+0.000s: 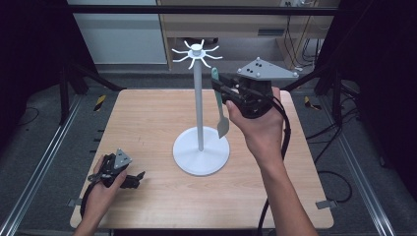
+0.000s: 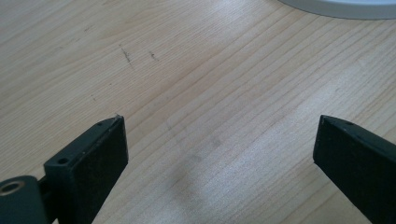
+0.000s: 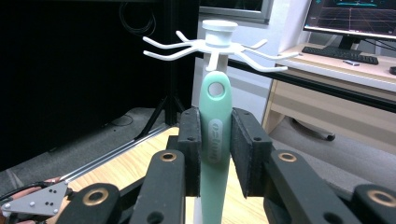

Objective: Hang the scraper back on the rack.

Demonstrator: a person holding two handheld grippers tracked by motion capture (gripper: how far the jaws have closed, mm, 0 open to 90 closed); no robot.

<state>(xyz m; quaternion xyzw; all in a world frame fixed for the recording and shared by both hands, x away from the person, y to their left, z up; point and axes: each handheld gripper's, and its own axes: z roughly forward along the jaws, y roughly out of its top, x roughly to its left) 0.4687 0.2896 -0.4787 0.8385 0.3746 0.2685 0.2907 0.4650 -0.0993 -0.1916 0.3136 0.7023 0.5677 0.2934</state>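
Right gripper view: right gripper (image 3: 215, 140) clamped on green spatula (image 3: 215, 135) handle, hole end up, just below the white rack's hooks (image 3: 219, 46). High view: spatula blade hangs beside the pole. Left gripper (image 2: 219, 154) wide, nothing between, resting on table (image 1: 147, 123).

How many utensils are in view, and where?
1: a green spatula clamped by the right gripper, raised beside the rack. None hangs on the hooks.

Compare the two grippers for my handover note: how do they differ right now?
The right gripper is raised beside the white stand, clamped on the green spatula; the left gripper sits low on the table, jaws open and empty. Both have black jaws.
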